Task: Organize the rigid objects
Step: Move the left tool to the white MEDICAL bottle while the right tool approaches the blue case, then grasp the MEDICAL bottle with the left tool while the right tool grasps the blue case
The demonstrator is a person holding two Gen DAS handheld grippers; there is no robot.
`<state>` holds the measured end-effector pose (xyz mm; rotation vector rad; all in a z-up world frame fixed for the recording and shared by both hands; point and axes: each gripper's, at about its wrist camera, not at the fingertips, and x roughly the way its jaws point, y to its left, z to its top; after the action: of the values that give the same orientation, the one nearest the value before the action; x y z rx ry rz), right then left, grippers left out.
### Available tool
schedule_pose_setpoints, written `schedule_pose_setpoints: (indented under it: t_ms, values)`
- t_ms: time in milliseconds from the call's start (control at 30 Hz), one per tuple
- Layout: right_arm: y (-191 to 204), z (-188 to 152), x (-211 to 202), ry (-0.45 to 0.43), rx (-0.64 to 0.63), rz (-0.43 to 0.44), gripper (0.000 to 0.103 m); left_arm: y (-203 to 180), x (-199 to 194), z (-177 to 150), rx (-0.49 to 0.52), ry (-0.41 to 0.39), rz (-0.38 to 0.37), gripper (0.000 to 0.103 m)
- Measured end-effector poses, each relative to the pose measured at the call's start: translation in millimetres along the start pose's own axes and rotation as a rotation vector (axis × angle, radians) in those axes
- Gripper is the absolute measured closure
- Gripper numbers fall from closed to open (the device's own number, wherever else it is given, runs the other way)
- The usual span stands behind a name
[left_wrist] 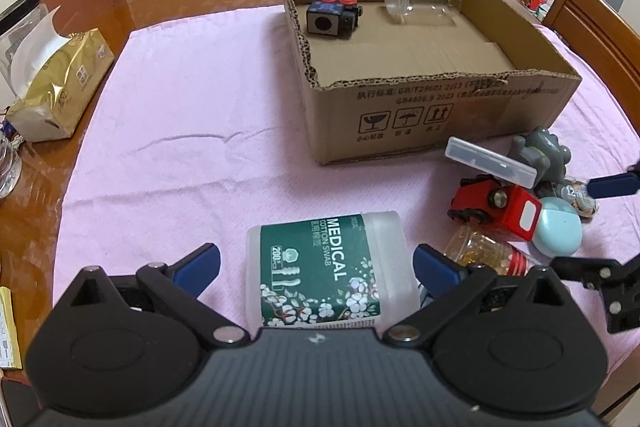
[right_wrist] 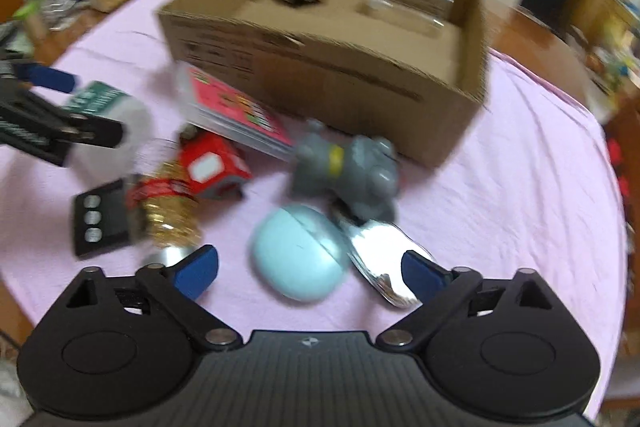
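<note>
Right under the left camera lies the swab box [left_wrist: 328, 267], on its side on the pink cloth [left_wrist: 180, 115], green label up. The left gripper [left_wrist: 316, 267] spreads wide around it, one blue pad [left_wrist: 200, 269] off each end, neither touching.

Up ahead sits the carton [left_wrist: 440, 107], open at the top. Inside, against the far-left corner, a black cube toy [left_wrist: 332, 15] with two red caps. Beside it, toward the back wall, a clear jar [left_wrist: 420, 1] lies on its side. The rest of the floor is bare cardboard.

Over to the right view, heavily blurred. Nearest the camera here is a pale blue case [right_wrist: 298, 253], lying between the spread fingers of the right gripper [right_wrist: 308, 271] and closer to the left pad. Those jaws stand wide, gripping nothing. A shiny spoon [right_wrist: 380, 259] lies just beside the case, its bowl under the right-hand pad [right_wrist: 422, 273].

Behind them comes the pile: a grey toy [right_wrist: 348, 167], a red car [right_wrist: 212, 163], a gold-filled bottle [right_wrist: 168, 211] with a red cap, a black timer [right_wrist: 104, 217], and a pink-faced flat box [right_wrist: 236, 111] leaning toward the carton wall. All of these are outside the carton, close against its near side.
</note>
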<state>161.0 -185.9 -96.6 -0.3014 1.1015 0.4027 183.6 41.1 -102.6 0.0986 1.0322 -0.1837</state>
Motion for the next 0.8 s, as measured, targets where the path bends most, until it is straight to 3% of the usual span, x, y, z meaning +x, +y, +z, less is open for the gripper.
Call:
schedule_pose_setpoints:
  t_ms: [133, 500, 633, 800]
  values:
    - [2, 10, 14, 0.022, -0.049, 0.036, 0.032, 1, 1, -2, -0.009, 0.012, 0.005, 0.001]
    - [8, -1, 14, 0.108, -0.062, 0.118, 0.035, 1, 3, -3, -0.012, 0.023, 0.002, 0.001]
    - [13, -3, 17, 0.097, -0.066, 0.089, 0.034, 1, 9, 1, -0.013, 0.025, 0.005, 0.001]
    - [13, -4, 19, 0.085, -0.087, 0.049, 0.034, 7, 13, 3, 0.02, 0.022, 0.07, 0.001]
